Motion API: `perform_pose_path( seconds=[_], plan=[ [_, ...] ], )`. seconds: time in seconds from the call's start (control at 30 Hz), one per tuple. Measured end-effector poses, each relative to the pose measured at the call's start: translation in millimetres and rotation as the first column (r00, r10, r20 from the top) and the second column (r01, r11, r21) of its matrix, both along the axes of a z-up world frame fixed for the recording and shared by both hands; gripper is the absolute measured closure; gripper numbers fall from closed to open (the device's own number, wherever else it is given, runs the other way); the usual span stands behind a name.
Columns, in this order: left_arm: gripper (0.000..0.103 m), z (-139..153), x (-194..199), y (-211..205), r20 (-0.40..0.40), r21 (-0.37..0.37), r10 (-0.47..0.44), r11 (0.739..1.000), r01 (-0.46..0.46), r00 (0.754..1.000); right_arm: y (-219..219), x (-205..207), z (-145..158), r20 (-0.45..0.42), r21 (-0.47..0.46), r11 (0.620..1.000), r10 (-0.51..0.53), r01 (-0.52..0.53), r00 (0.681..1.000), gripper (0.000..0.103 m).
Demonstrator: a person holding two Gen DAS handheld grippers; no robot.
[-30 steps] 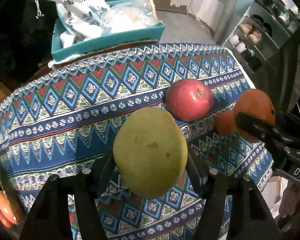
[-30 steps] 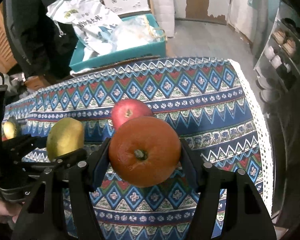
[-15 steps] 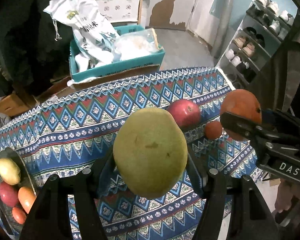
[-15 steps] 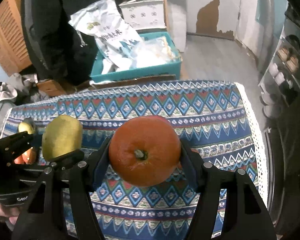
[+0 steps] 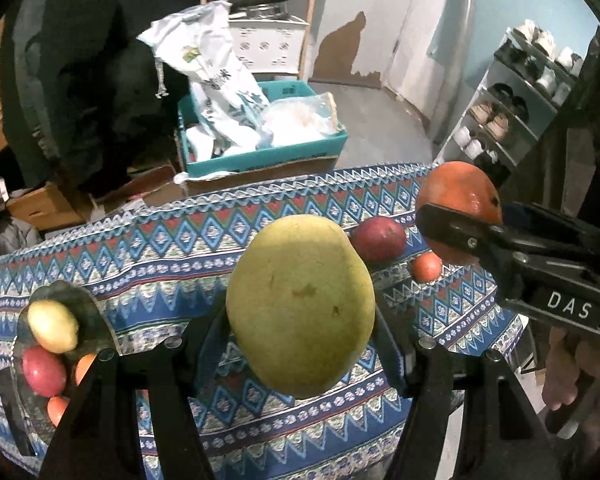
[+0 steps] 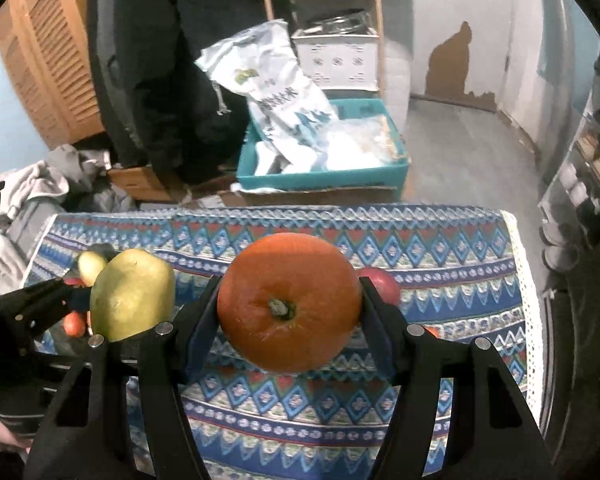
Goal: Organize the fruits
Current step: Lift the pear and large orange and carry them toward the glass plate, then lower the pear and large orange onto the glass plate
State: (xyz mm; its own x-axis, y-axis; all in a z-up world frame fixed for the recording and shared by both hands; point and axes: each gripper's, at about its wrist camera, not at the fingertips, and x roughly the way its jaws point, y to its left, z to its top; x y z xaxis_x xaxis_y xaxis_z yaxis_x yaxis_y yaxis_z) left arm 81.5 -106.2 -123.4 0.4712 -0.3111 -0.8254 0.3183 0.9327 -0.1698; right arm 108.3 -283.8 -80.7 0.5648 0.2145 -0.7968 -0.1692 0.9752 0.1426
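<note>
My left gripper [image 5: 300,332] is shut on a large yellow-green mango [image 5: 300,304], held in the air above the patterned tablecloth [image 5: 172,256]. My right gripper [image 6: 288,312] is shut on a big orange [image 6: 290,300], also lifted off the cloth. Each view shows the other one's load: the orange [image 5: 458,204] at right, the mango [image 6: 132,294] at left. A red apple [image 5: 378,238] and a small orange fruit [image 5: 427,266] lie on the cloth. At the left a glass plate [image 5: 92,312] holds a yellow fruit [image 5: 52,326], a red one [image 5: 44,370] and small orange ones.
Behind the table a teal crate [image 5: 260,156] with white bags sits on the floor, with cardboard boxes beside it. A shoe rack [image 5: 512,108] stands at the right. A wooden shelf stands at the back wall. A hand [image 5: 572,380] grips the right tool.
Both grippers rose and drew back from the cloth with their fruits. The table looks smaller and the plate of fruit at the left has come into view.
</note>
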Motion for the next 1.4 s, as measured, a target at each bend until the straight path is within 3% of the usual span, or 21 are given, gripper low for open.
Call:
perform_pose_path(
  seconds=[0.83, 1.4],
  plan=[
    [0.035, 6, -31, 150, 0.019, -0.001, 0.220, 0.975, -0.220, 0.975, 128, 12, 12, 0.001, 0.052, 0.977, 0.207, -0.207, 0.978, 0.038],
    [0.035, -42, -30, 230, -0.076, 0.001, 0.351, 0.936, -0.352, 0.933, 216, 27, -16, -0.050, 0.071, 0.941, 0.334, -0.330, 0.941, 0.038]
  ],
)
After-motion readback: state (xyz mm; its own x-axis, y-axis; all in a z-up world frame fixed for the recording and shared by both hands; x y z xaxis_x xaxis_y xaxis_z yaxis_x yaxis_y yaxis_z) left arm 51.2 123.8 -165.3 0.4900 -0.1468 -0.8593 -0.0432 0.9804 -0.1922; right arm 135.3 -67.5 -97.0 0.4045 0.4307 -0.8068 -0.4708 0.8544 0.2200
